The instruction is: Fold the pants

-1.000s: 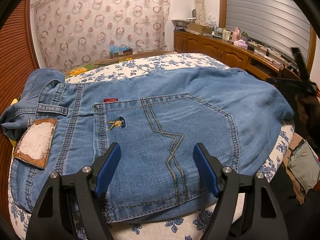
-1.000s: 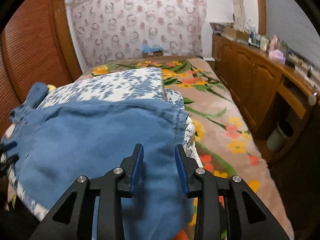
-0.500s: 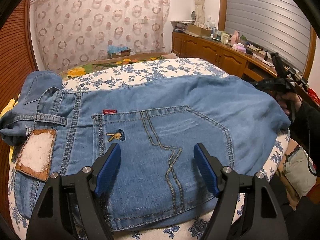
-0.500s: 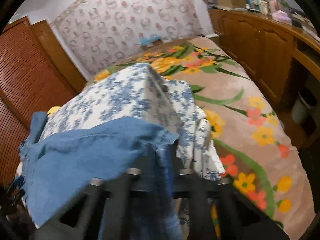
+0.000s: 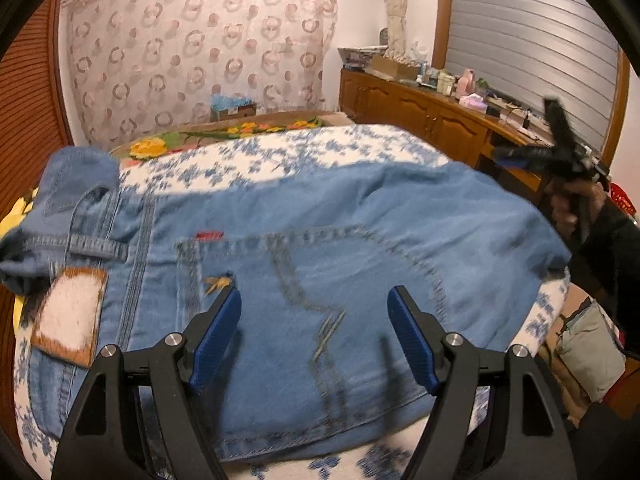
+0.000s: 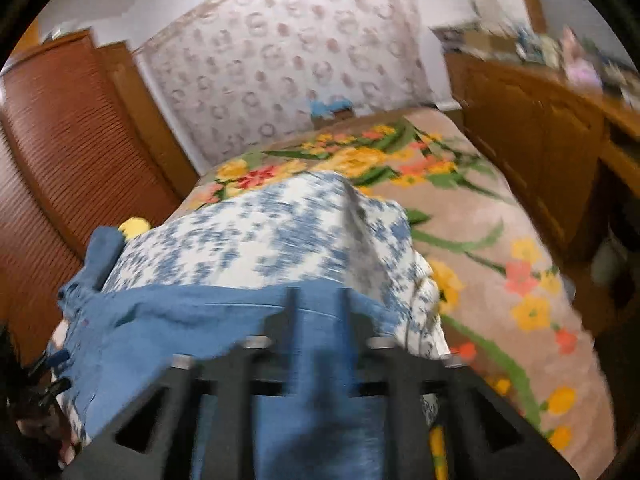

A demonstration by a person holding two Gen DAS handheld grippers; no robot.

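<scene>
Bedroom with a floral bed cover (image 5: 280, 152) under everything. Blue jeans (image 5: 320, 248) lie spread flat across that cover, back pocket (image 5: 312, 280) up, waistband patch (image 5: 68, 316) at the jeans' left end. Your left gripper (image 5: 314, 328) hovers over the pocket, fingers well apart, nothing between them. Your right gripper (image 6: 318, 316) is at the jeans' far right edge, jaws opening, denim between the blurred fingers; contact unclear. Wooden cabinet (image 5: 420, 116) stands beyond the jeans' right end.
</scene>
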